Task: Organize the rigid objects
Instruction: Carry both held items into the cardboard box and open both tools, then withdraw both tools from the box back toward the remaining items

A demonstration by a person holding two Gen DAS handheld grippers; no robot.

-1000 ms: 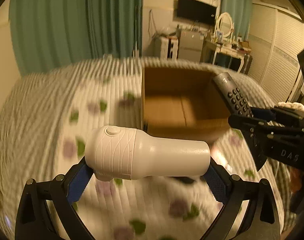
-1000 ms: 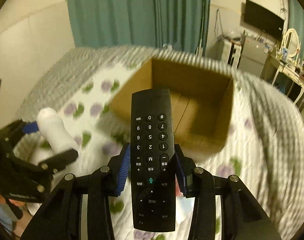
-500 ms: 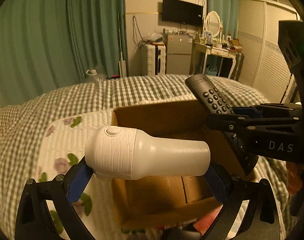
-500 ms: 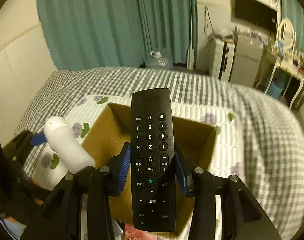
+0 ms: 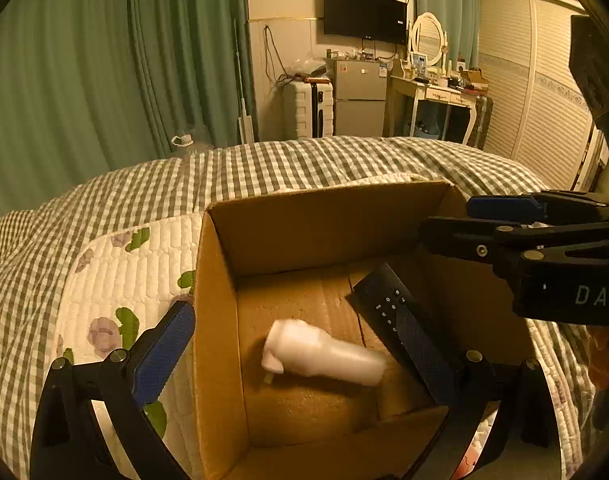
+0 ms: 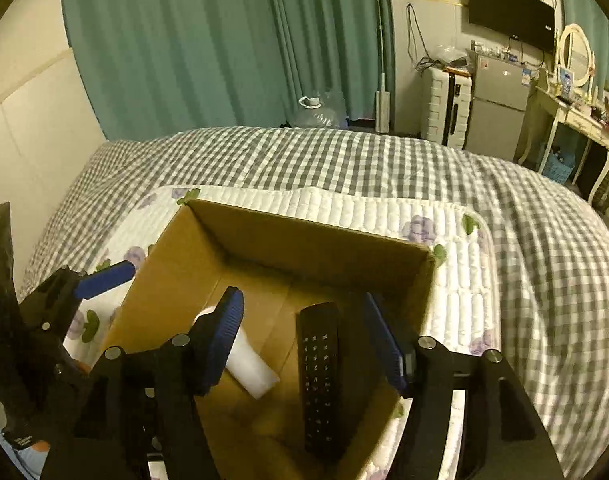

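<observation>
An open cardboard box [image 5: 218,320] [image 6: 304,232] stands on the bed. A white handheld device [image 5: 322,354] [image 6: 250,372] lies on the box floor, blurred. A black remote control [image 5: 384,300] [image 6: 320,376] lies in the box to its right. My left gripper [image 5: 300,344] is open and empty above the box, one finger outside the left wall. My right gripper [image 6: 304,336] is open and empty above the remote; it also shows at the right of the left wrist view [image 5: 516,220].
The box rests on a white quilted floral mat [image 5: 120,272] [image 6: 456,224] over a grey checked bedspread [image 6: 344,160]. Green curtains, a white suitcase [image 5: 308,110], a small fridge [image 6: 500,100], a dressing table and a wall television stand beyond the bed.
Both grippers have opened. The white device has dropped from my left gripper and the remote from my right gripper; both now lie inside the box.
</observation>
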